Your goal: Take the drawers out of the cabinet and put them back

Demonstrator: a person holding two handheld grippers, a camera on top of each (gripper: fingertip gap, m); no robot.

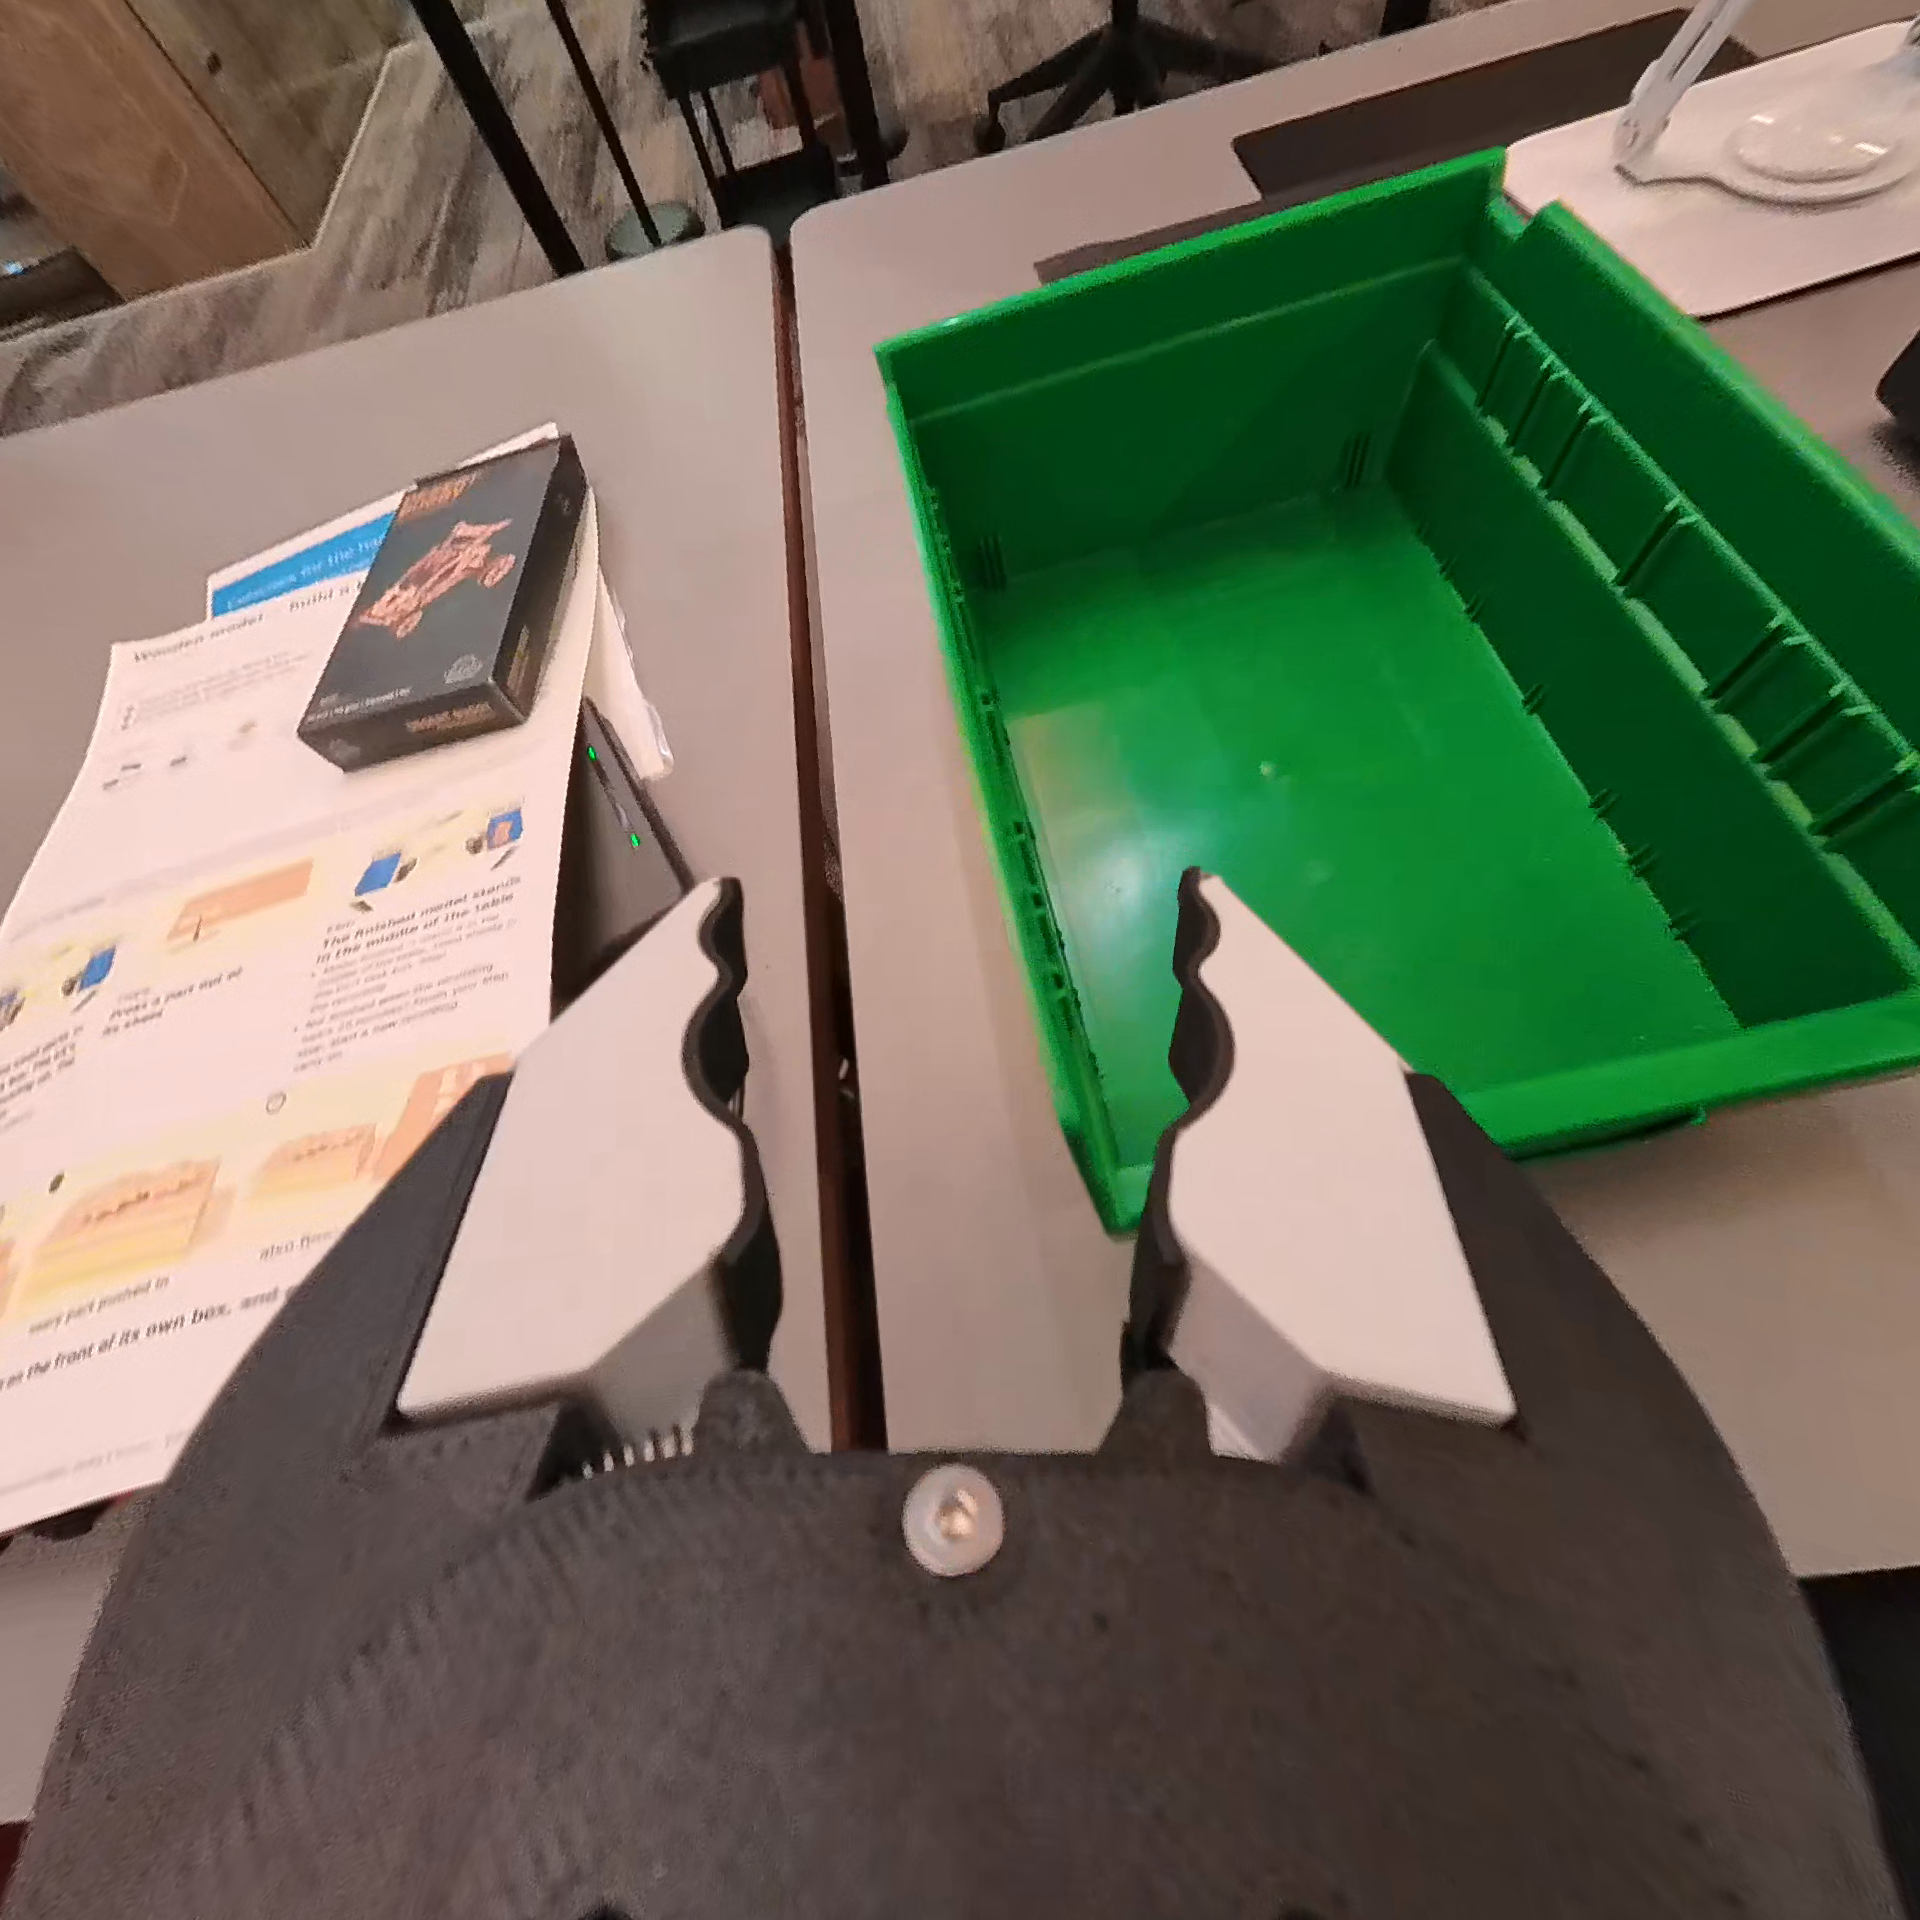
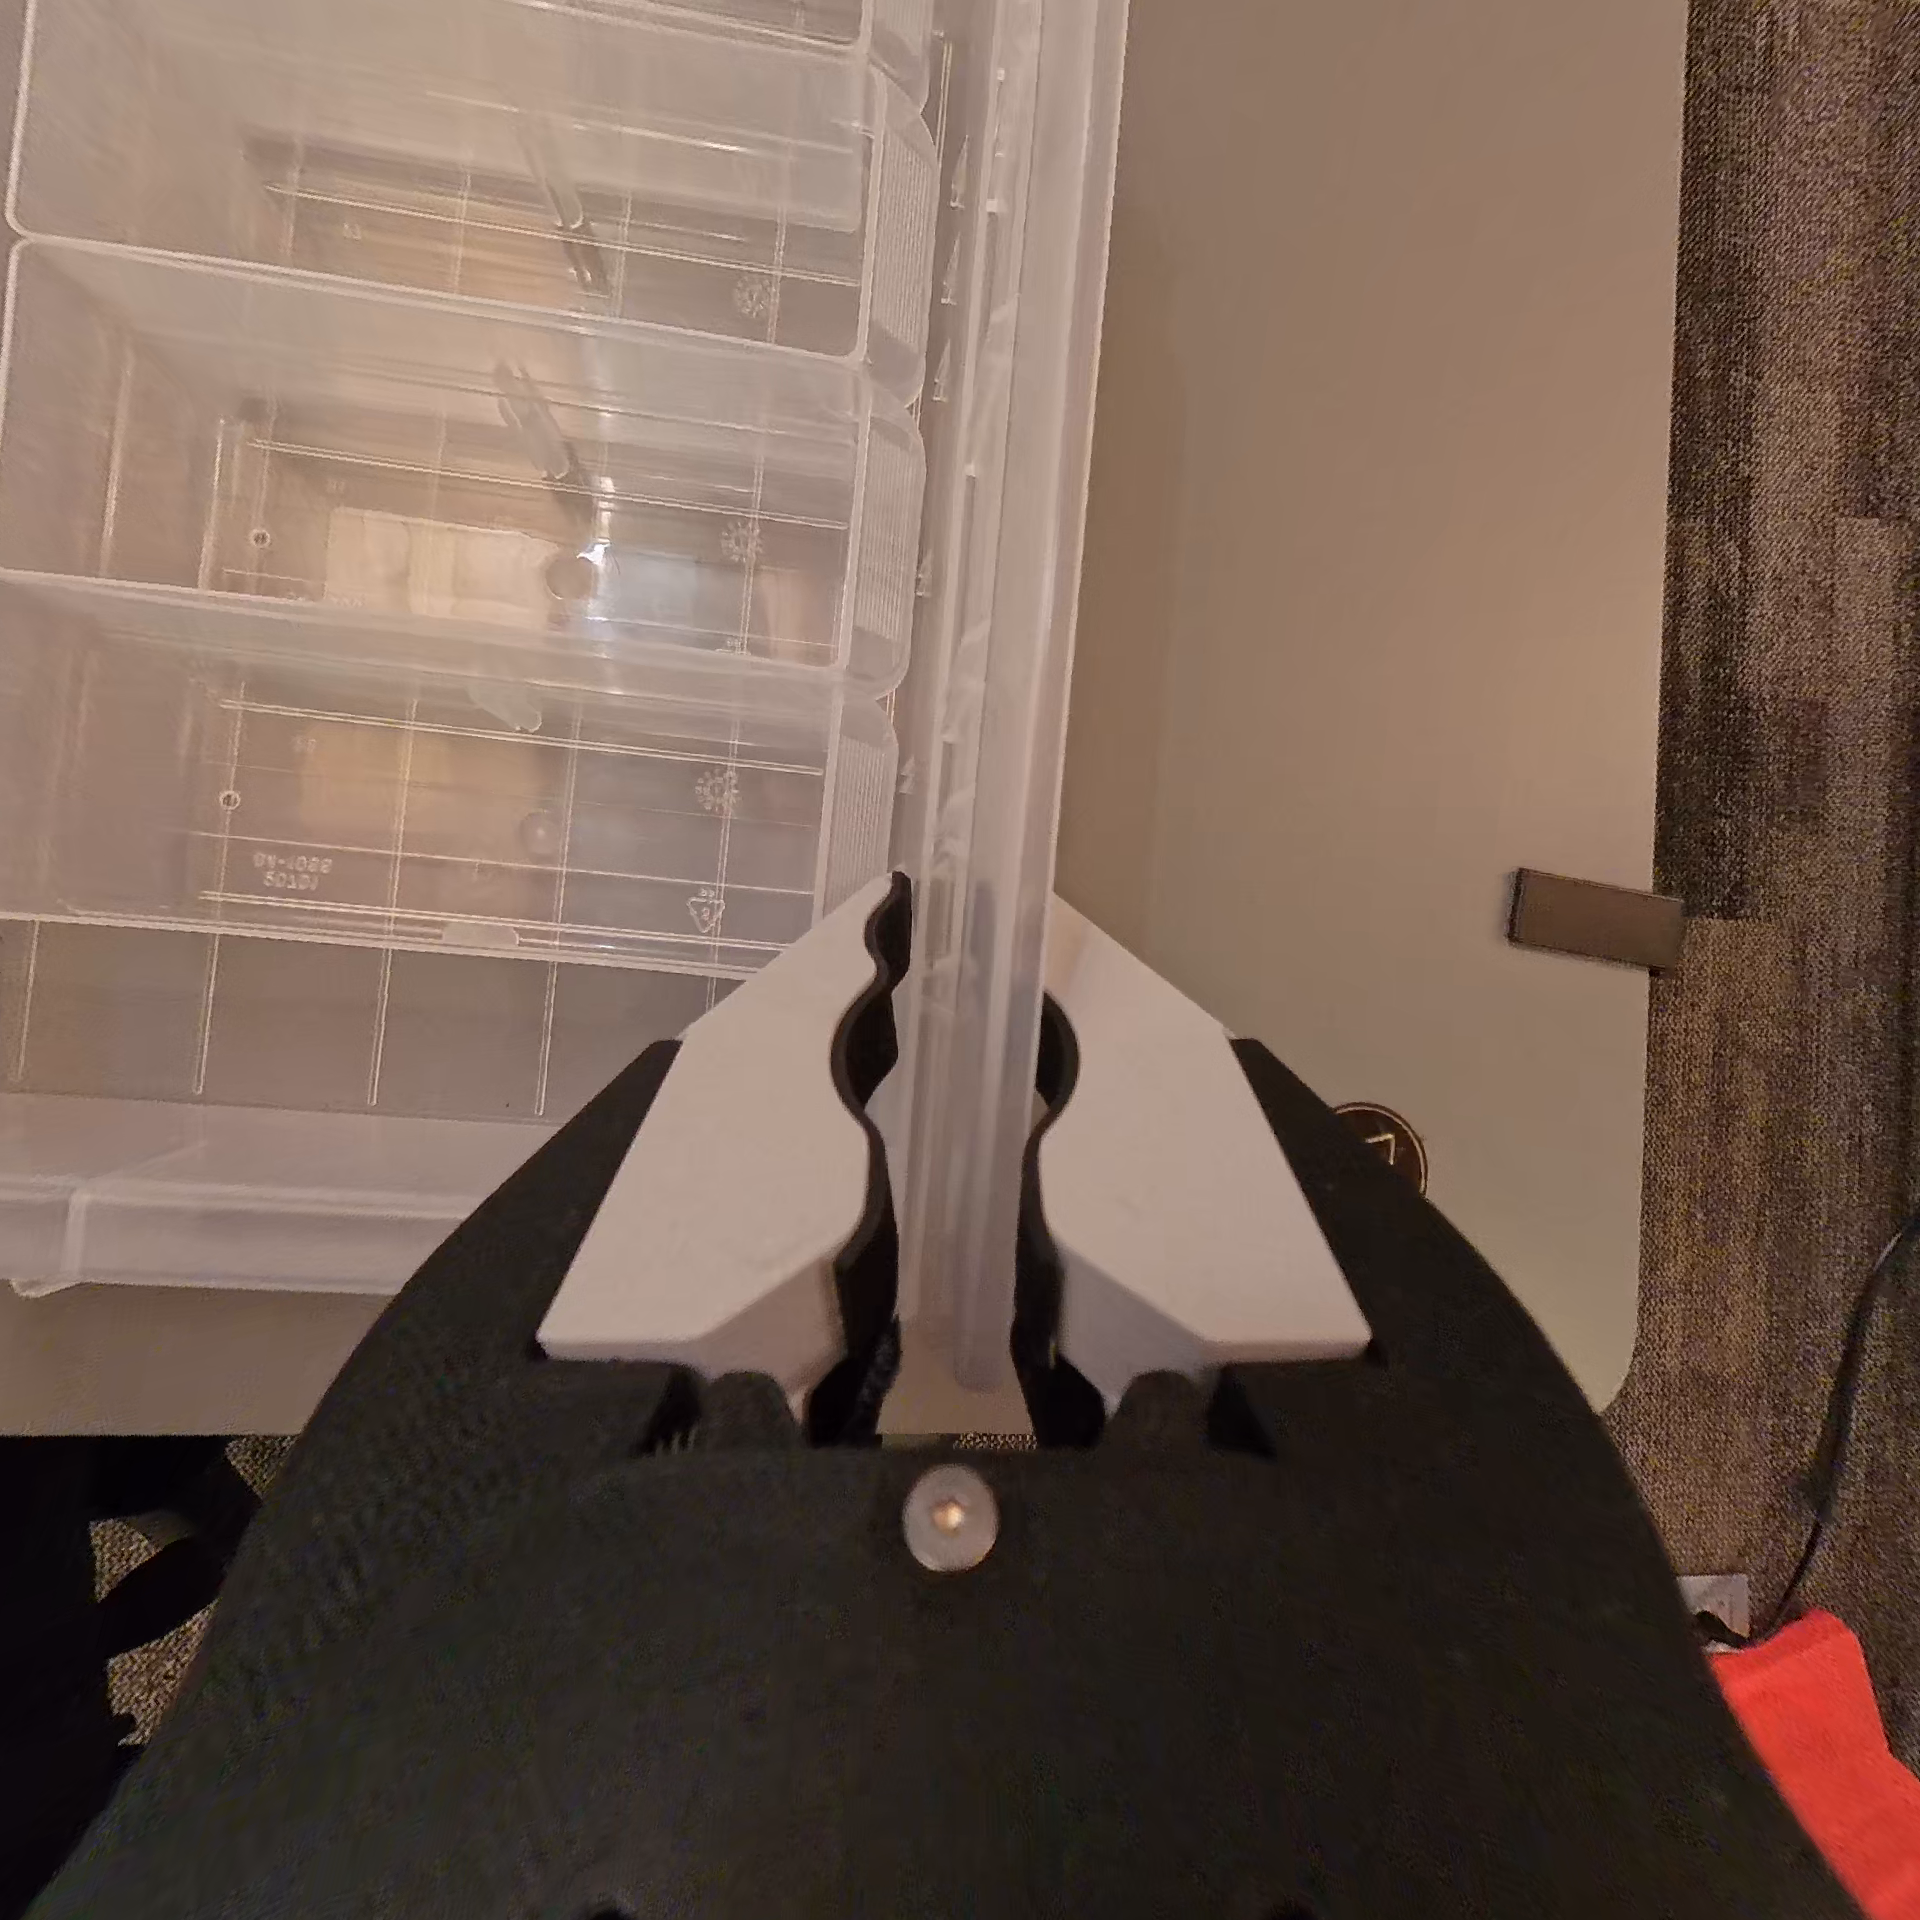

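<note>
The right gripper (image 2: 961,997) is seen clamped on the side wall of the clear plastic cabinet (image 2: 1013,520), which is steadied on the beige table (image 2: 1351,623). Several transparent drawers (image 2: 447,436) are stacked inside the cabinet, left of the gripped wall; no removed drawer can be seen, so most of the task is judged outstanding. The left gripper (image 1: 961,935) is held wide and empty beside a green bin (image 1: 1299,727), away from the cabinet.
</note>
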